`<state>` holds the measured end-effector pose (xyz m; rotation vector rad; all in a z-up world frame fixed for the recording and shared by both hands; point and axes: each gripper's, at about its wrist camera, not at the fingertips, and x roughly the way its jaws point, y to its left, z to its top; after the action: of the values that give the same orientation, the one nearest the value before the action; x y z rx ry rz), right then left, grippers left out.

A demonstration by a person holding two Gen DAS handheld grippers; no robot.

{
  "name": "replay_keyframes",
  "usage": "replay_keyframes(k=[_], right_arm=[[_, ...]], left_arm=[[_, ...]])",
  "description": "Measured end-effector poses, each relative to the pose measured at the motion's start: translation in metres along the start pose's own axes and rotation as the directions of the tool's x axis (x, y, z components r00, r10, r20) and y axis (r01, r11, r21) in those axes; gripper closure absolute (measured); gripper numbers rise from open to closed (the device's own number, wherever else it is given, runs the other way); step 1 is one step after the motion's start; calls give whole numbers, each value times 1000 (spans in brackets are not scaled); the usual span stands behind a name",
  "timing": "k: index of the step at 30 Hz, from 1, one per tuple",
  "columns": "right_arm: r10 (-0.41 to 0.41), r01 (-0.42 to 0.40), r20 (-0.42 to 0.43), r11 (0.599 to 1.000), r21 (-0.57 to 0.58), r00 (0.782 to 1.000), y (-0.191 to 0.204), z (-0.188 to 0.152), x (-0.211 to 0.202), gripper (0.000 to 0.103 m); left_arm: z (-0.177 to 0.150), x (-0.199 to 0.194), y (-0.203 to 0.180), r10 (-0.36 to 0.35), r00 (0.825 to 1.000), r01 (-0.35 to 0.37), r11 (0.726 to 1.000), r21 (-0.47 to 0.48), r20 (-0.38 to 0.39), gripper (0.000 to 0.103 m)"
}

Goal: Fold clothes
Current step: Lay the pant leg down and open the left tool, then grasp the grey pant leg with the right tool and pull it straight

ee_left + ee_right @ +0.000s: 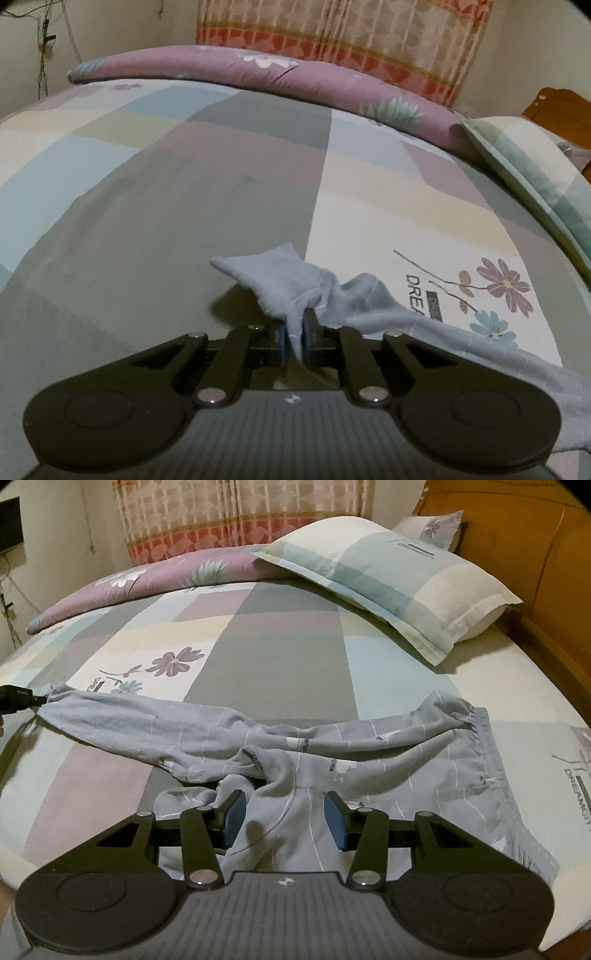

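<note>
Trousers (295, 746) spread on the bed (280, 653)
Left gripper (295, 341) pinches a leg end at nine o'clock; right gripper (282, 818) gapes. Cloth may slip out.

Your left gripper (295, 341) points down toward the bed, its blue pads (283, 343) nearly together with a pinch of cloth between them. Your right gripper (284, 819) tilts downward too, jaws standing apart, fabric lying loose between them.
</note>
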<state>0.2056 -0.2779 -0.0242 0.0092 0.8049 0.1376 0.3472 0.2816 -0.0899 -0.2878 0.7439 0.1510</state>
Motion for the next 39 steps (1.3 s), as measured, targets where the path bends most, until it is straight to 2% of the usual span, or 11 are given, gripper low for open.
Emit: replay_keyframes(k=[5,8,13,15,18,21,25,29,32,36,39], right_arm=[[-17,17,5,999,-28,1000,-1,5,0,51],[-26,26,11,999,-47,1000,-3,10,-1,51],[-24,26,22,995,-98,999,-2,23,4,51],[-9,11,24,993,-114,1000,-2,32,10,51],[36,-33,19,991,-129,999,-1,48,20,51],[89,-86,7,982,-167,996,0,65,33,51],[142,-143,-20,964,-225,990,-3,88,58,51],[179,-190,-66,950,-249,982,-16,108,93,51],[230,-260,-137,927,-272,963,-25,114,125,51],[248,-328,-248,870,-369,937,-17,104,153,52],[218,-330,-288,838,-435,932,-10,95,164,55]], left_arm=[[0,-10,12,0,1000,0,999,-42,-10,78],[0,-17,22,15,1000,-16,996,-83,-18,76],[5,-27,35,26,1000,-25,994,-107,14,75],[12,-21,34,25,1000,-24,996,-84,17,74],[22,-5,26,28,999,-28,999,-24,18,65],[29,7,15,26,999,-27,999,42,25,65],[35,8,-10,-28,999,24,989,146,28,65],[30,3,-49,-117,993,120,942,314,-31,64],[18,-1,-82,-184,978,208,877,433,-98,63],[0,-2,-119,-241,955,295,807,511,-170,60],[-14,-2,-140,-253,948,318,759,569,-192,60]])
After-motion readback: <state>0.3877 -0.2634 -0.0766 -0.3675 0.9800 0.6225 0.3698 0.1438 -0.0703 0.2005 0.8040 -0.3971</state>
